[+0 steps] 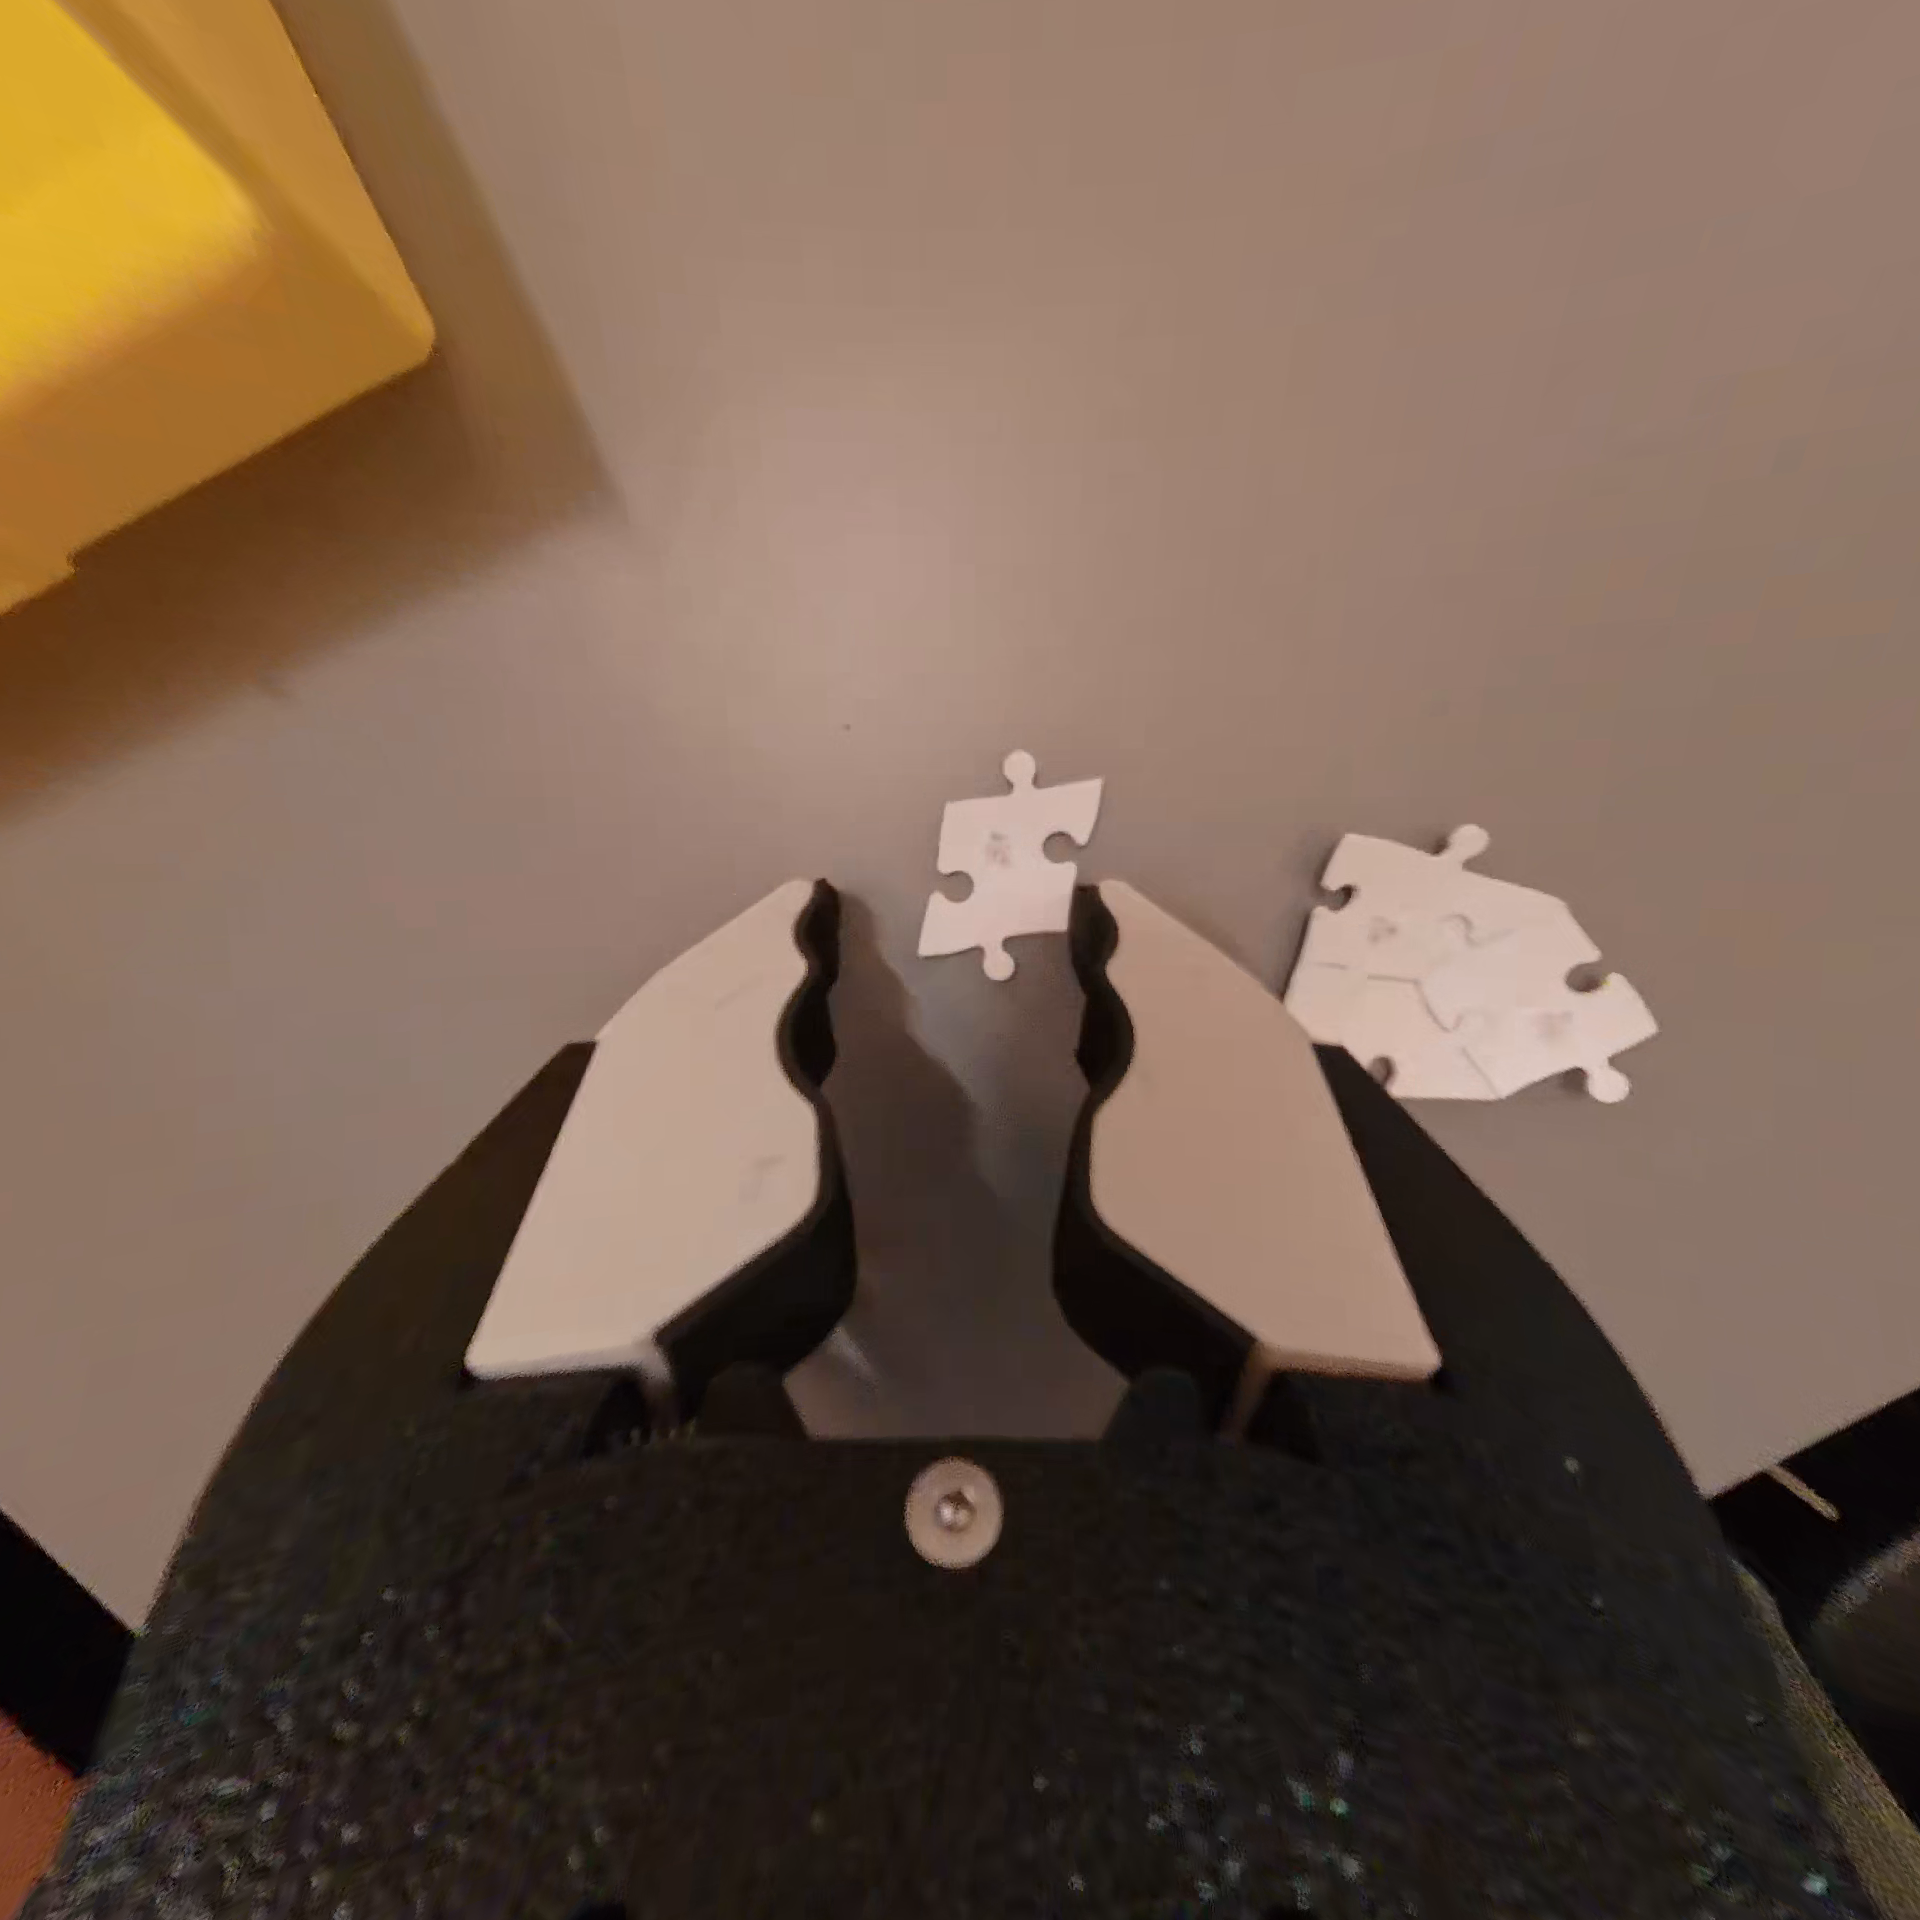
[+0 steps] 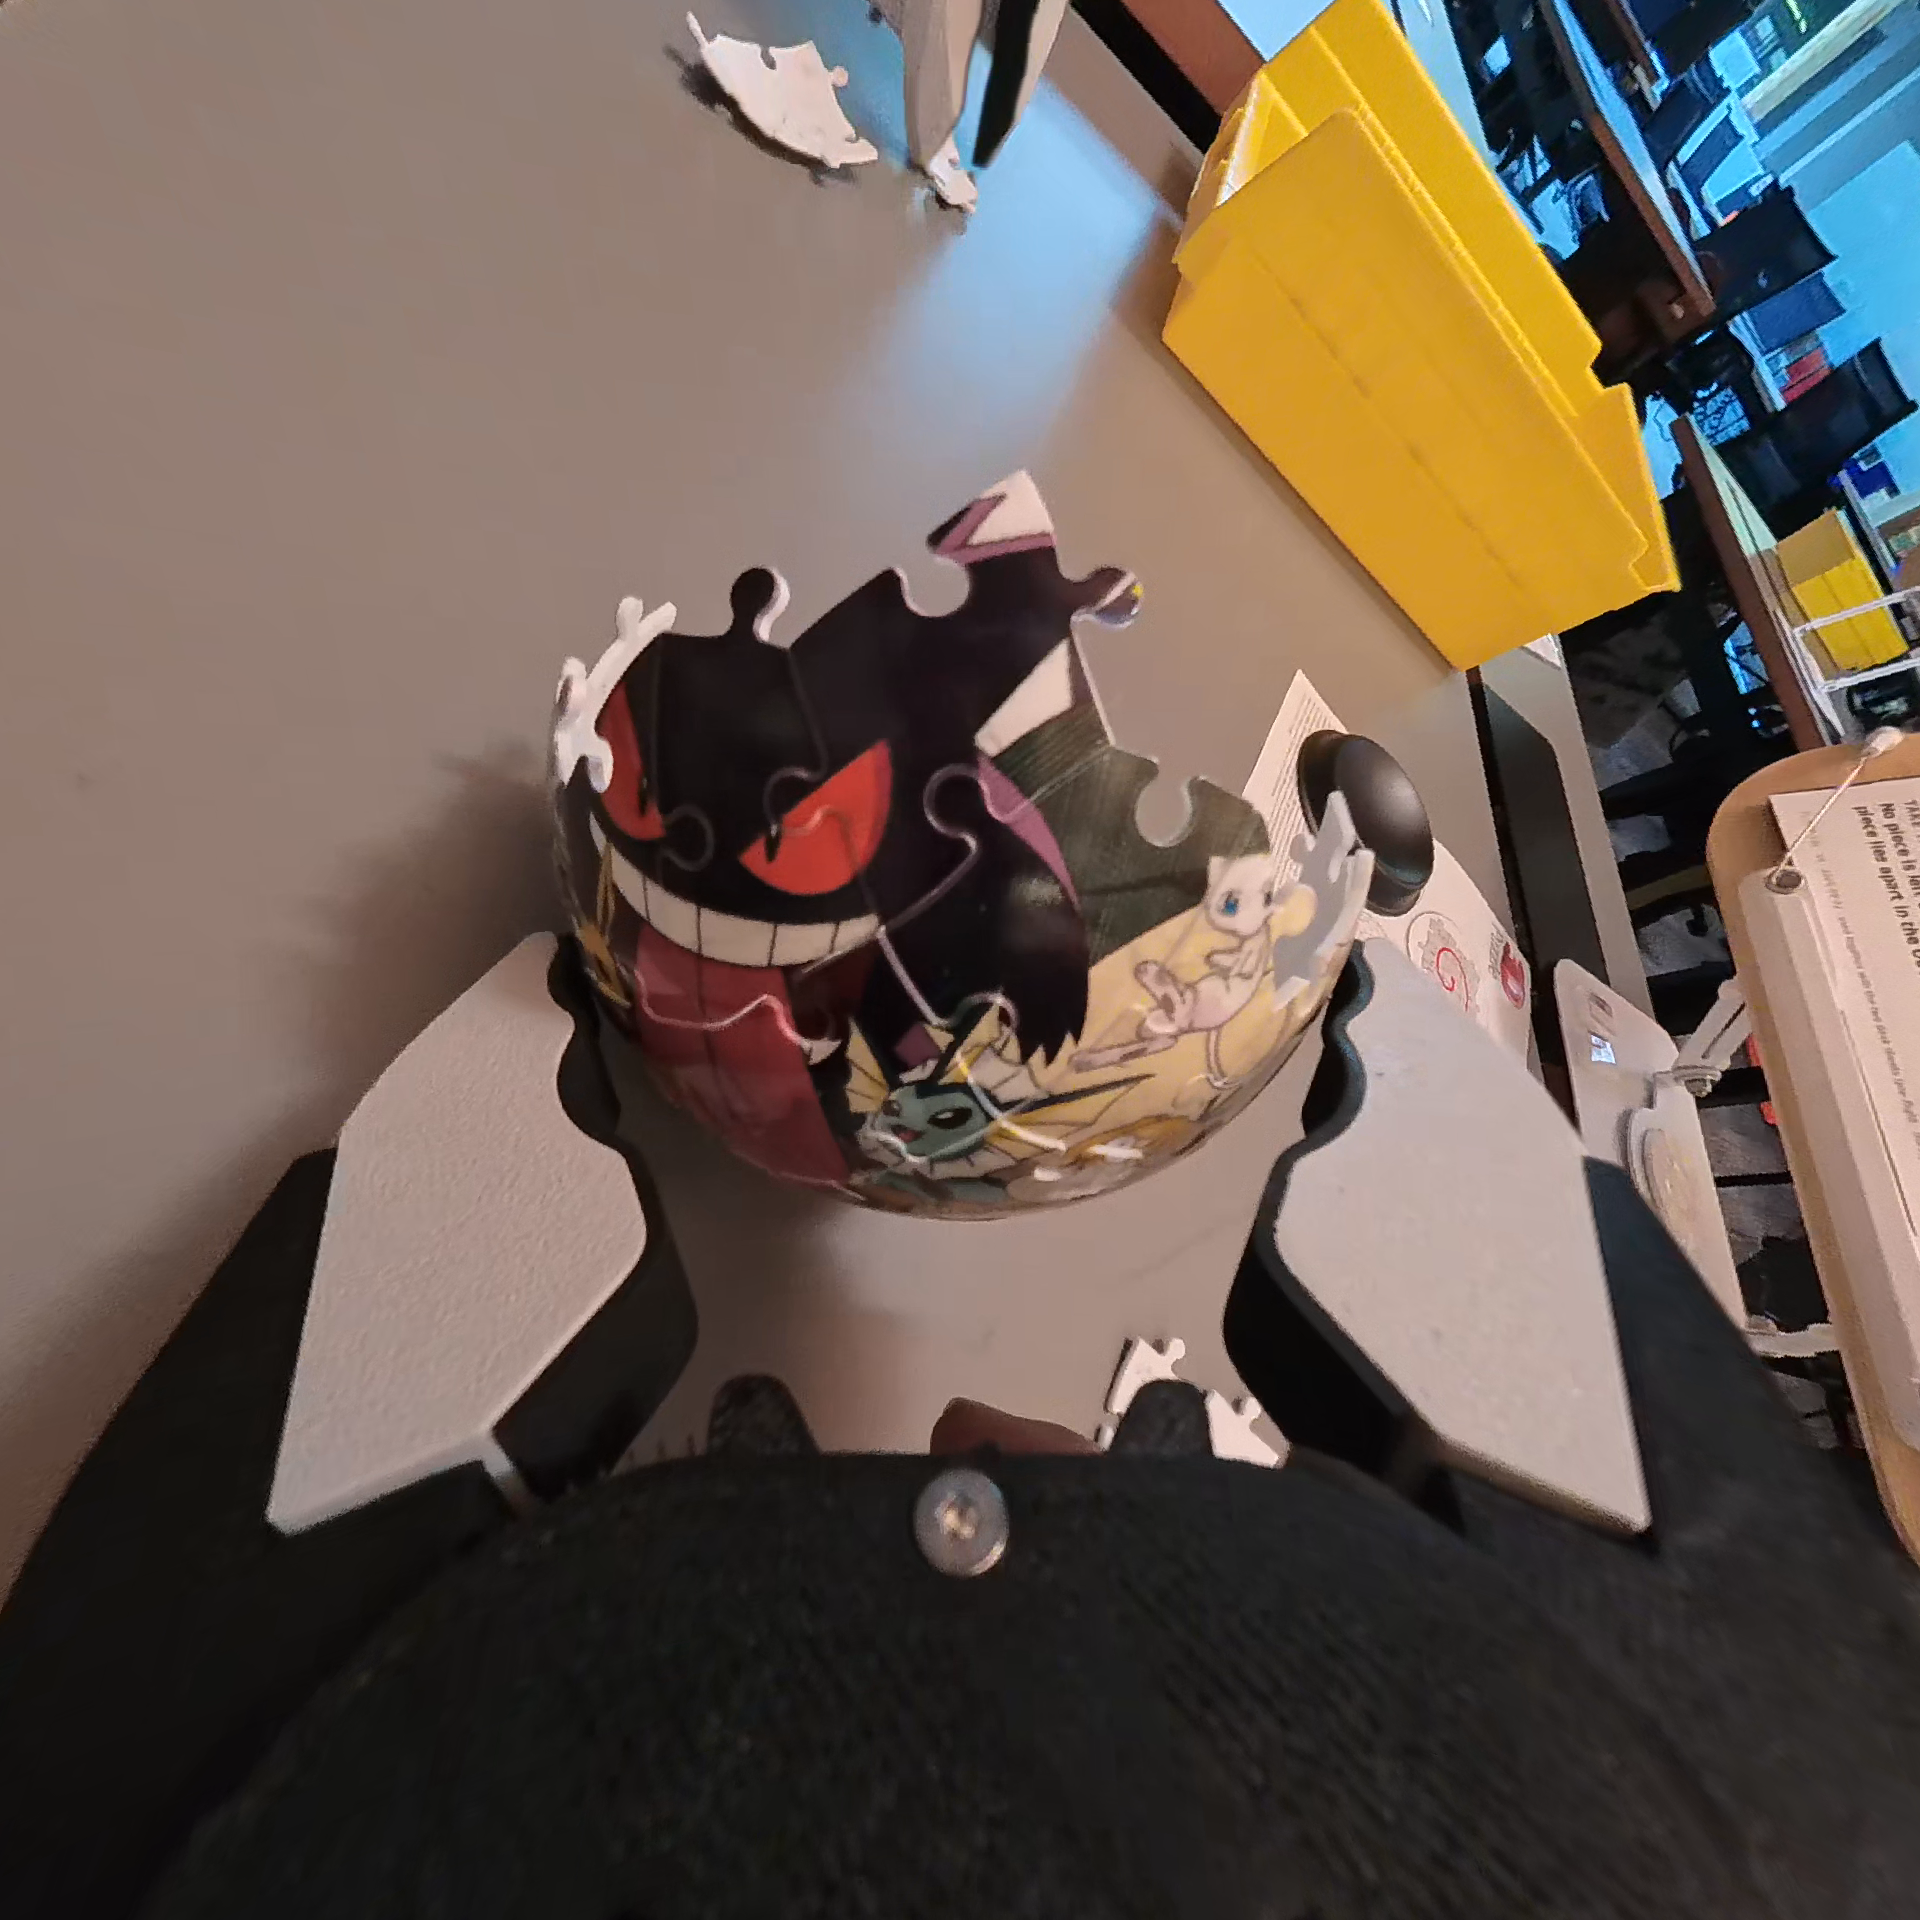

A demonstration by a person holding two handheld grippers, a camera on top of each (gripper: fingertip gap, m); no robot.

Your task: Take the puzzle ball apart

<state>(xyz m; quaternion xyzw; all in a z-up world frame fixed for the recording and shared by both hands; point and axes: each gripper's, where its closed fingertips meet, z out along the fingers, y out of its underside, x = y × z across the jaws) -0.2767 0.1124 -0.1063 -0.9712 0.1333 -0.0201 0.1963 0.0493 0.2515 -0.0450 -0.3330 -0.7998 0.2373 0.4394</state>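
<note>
The puzzle ball (image 2: pixel 831 831) is a partly opened shell with cartoon prints and a jagged open top. My right gripper (image 2: pixel 956 966) is shut on it, one finger on each side of its lower half. My left gripper (image 1: pixel 956 904) is open and empty, low over the grey table (image 1: pixel 1143 416). A single white, face-down piece (image 1: pixel 1003 868) lies just beyond and between its tips. A joined cluster of white pieces (image 1: pixel 1455 977) lies to its right. The left gripper (image 2: pixel 956 83) also shows at the top of the right wrist view, beside the cluster (image 2: pixel 779 94).
A yellow bin (image 1: pixel 156 312) stands at the left gripper's upper left; yellow bins (image 2: pixel 1403 364) also show right of the ball. A black knob-shaped stand (image 2: pixel 1371 821) on a leaflet (image 2: pixel 1288 748) sits behind the ball. A loose piece (image 2: pixel 1148 1366) lies under the right gripper. The table edge (image 2: pixel 1496 831) runs at right.
</note>
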